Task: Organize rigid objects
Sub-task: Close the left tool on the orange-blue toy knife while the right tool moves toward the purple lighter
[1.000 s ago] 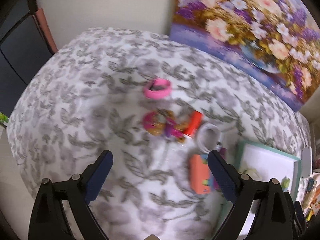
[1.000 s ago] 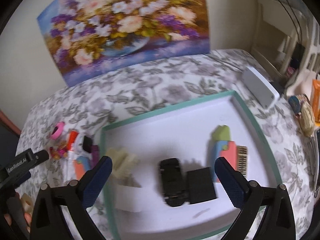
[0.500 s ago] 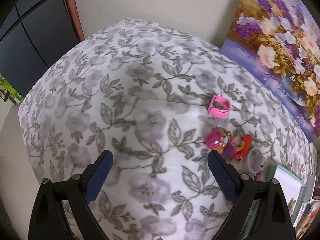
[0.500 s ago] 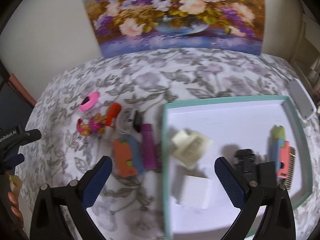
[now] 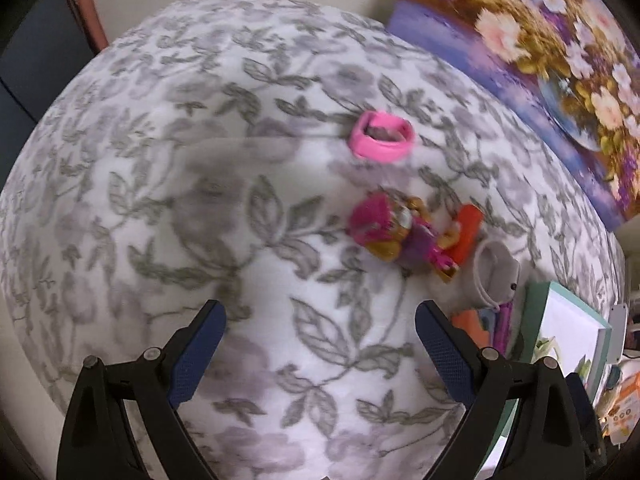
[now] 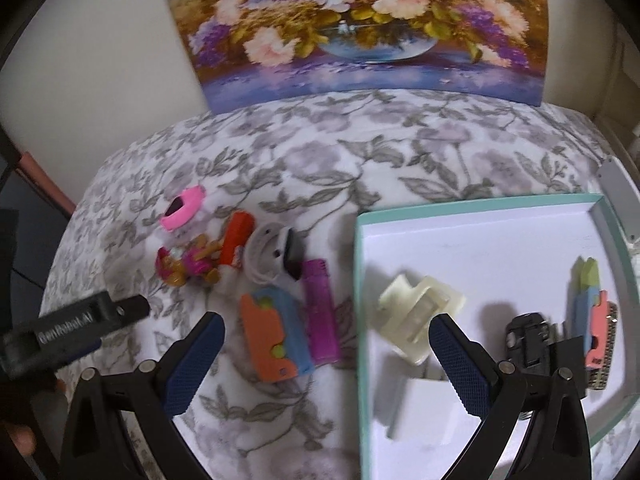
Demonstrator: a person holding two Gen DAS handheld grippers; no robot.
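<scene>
Cloth [image 6: 320, 152]: white w/ grey leaf-and-flower print. Painting [image 6: 360, 28] behind the cloth: purple, pink, cream blooms, gold-green foliage, blue-white vase, violet-blue base.

Tray [image 6: 612, 248]: teal rim, white inside. In tray: cream-yellow piece [image 6: 420, 304], black toy car [image 6: 528, 340], block in lime, blue, coral [image 6: 588, 304].

Left of tray: purple lighter [image 6: 320, 312], orange-and-blue block [image 6: 276, 332] w/ yellow-green dots, grey-white ring [image 6: 266, 258] w/ black part, orange-red tube [image 6: 236, 236], magenta-gold-purple figure [image 6: 188, 266], pink band [image 6: 182, 208].

Both grippers: black frames, dark blue textured pads [image 6: 460, 360], [image 5: 444, 352].
</scene>
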